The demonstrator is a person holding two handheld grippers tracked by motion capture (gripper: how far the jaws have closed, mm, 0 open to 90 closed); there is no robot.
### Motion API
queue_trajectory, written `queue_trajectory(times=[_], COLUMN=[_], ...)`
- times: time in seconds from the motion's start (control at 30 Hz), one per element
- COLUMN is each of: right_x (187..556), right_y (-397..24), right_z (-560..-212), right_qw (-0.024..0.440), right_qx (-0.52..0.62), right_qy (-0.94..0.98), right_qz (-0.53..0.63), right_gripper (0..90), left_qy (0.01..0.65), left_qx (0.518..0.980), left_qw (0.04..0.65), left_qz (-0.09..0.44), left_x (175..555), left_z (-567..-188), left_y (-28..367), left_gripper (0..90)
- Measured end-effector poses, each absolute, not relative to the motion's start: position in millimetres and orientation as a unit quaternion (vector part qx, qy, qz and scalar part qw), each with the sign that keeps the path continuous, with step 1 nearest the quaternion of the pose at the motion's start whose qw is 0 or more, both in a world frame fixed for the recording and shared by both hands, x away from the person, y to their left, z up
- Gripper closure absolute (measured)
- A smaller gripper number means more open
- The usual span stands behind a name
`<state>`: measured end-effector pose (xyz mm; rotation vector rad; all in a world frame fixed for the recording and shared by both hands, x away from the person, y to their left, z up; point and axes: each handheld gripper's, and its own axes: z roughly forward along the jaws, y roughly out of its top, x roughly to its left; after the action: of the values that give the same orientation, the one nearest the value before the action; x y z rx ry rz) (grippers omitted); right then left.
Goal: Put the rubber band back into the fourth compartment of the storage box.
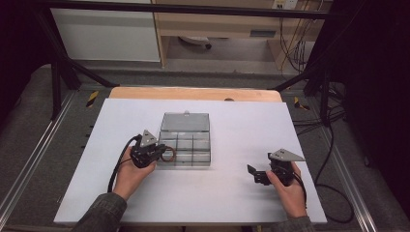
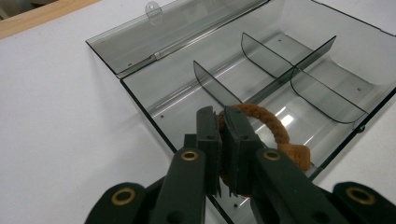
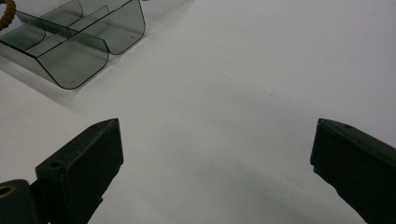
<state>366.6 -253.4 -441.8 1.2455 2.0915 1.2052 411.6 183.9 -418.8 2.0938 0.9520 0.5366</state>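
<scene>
Fingers of the left gripper [image 1: 162,153] pinch a brown braided hair tie [image 1: 168,154] at the near-left compartment of a clear smoky plastic box [image 1: 185,123] on the white table [image 1: 241,130]. Left gripper view: tie [image 2: 268,123] clamped between closed fingers [image 2: 208,140], looping beyond them. Right gripper view: fingers [image 3: 88,158] spread wide, empty, over the table [image 3: 224,74].

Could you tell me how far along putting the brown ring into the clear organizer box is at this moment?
Done: the organizer box lies open, lid flat behind it, and the brown ring is gripped. In hand: the left gripper is shut on the ring, holding it over the box's near-left compartment. Left: releasing the ring there and probably closing the lid. The right gripper rests open on the table, apart from the box.
</scene>
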Motion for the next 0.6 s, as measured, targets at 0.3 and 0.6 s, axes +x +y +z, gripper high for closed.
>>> queue_trajectory(times=[0.3,0.6], right_x=[366.4,366.6], right_y=[-253.1,-253.2], right_z=[-441.8,-441.8], right_qw=[0.210,0.210], right_qx=[0.449,0.447], right_qy=[0.753,0.753], right_qz=[0.434,0.434], right_gripper=[2.8,2.8], left_qy=[0.374,0.378], left_qx=[0.820,0.810], left_qw=[0.380,0.398], left_qz=[0.206,0.205], left_x=[410.5,408.9], left_z=[-419.9,-415.8], left_y=[183.8,184.5], left_gripper=[84.8,76.7])
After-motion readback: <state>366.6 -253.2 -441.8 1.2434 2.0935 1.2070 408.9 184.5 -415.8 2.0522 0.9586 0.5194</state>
